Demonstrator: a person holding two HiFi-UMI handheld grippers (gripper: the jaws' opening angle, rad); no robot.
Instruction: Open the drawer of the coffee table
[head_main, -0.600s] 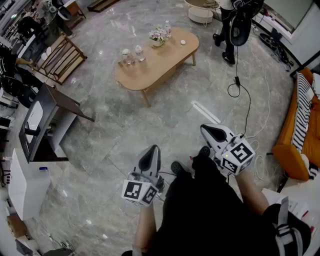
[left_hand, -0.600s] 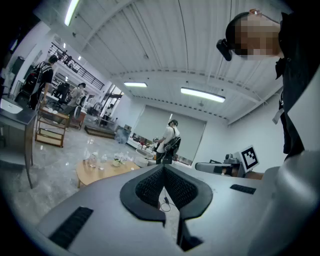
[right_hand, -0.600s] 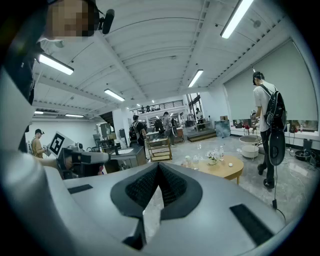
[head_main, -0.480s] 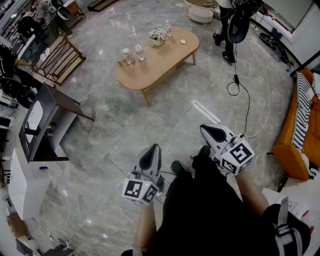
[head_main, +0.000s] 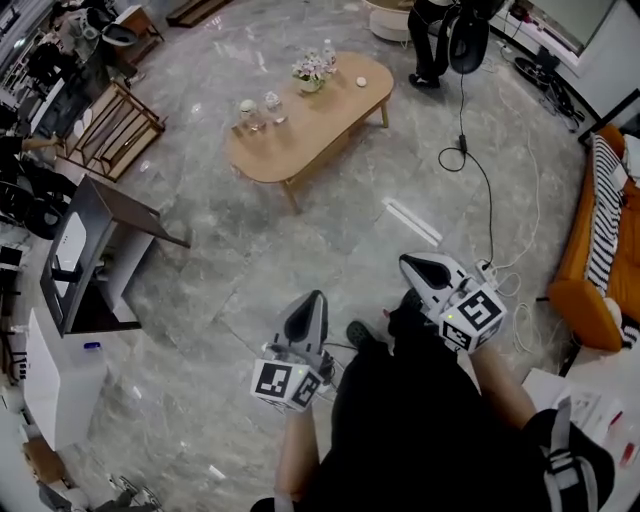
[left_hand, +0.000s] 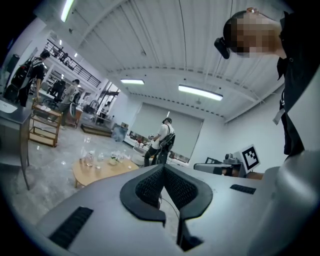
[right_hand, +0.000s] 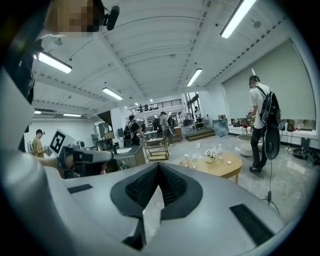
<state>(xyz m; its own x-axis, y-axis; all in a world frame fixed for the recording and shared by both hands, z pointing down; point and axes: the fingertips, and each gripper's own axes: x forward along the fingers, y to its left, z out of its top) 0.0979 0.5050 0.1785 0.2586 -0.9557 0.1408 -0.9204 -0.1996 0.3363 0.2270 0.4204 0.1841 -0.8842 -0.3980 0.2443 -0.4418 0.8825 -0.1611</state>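
**Head view.** Your left gripper (head_main: 306, 318) and right gripper (head_main: 427, 268) are both low in front of you, above the marble floor (head_main: 230, 270). The coffee table (head_main: 300, 135) stands well apart from both, far across the floor. Its oval wooden tabletop carries bottles (head_main: 270, 105) and a flower pot (head_main: 312, 72). You cannot make out the drawer from above. An orange sofa (head_main: 590, 270) is at the right, and a person (head_main: 428, 40) stands beyond the table.

**Left gripper view.** The left gripper (left_hand: 163, 167) has its jaws pressed together with nothing between them. Only this view shows the ceiling lights (left_hand: 200, 92). It also shows the coffee table (left_hand: 100, 171) side-on and the marker cube (left_hand: 250, 157) on your right gripper.

**Right gripper view.** The right gripper (right_hand: 159, 165) also has its jaws pressed together and is empty. The coffee table (right_hand: 222, 167) appears with its legs visible, and the person (right_hand: 262, 117) stands just beside it.

**Change from the earlier frame.** In the head view the coffee table sits slightly higher and the person is nearer the top edge. Both grippers hold about the same place.
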